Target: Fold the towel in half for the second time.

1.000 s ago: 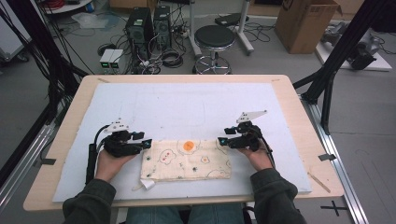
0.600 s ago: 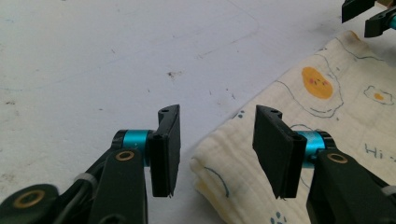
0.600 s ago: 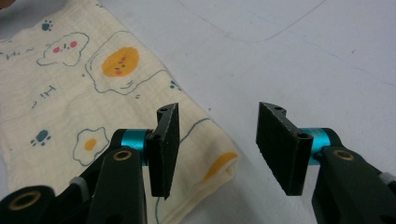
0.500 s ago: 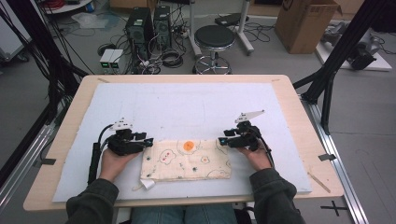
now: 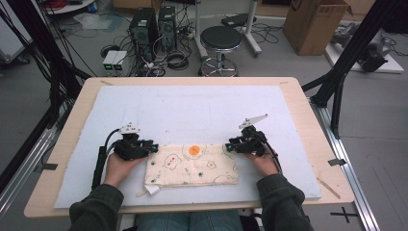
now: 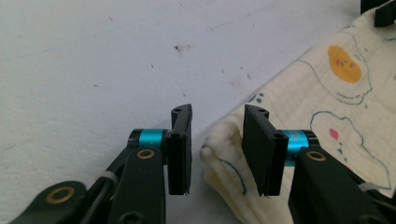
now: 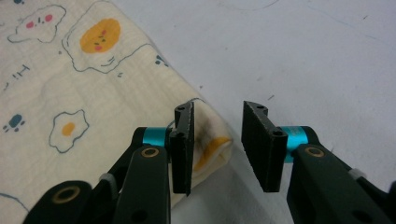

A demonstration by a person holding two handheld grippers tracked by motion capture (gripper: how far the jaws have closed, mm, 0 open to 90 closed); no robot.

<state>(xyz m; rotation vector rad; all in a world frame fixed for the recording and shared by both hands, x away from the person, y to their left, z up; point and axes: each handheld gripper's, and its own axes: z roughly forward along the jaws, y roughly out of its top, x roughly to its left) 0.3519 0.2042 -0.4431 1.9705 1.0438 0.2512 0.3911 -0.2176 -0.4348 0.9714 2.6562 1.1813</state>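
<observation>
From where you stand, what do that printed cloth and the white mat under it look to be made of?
The printed cloth looks like soft crinkled cotton gauze: puckered weave, thick folded layers at its corner. The white mat looks like matte foam or felt, speckled and scuffed; which one, I can't tell.

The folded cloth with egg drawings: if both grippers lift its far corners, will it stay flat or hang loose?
The cloth looks thin and crinkled, so it would probably sag. Its stacked layers may unfold. It seems light and unlikely to slip.
</observation>
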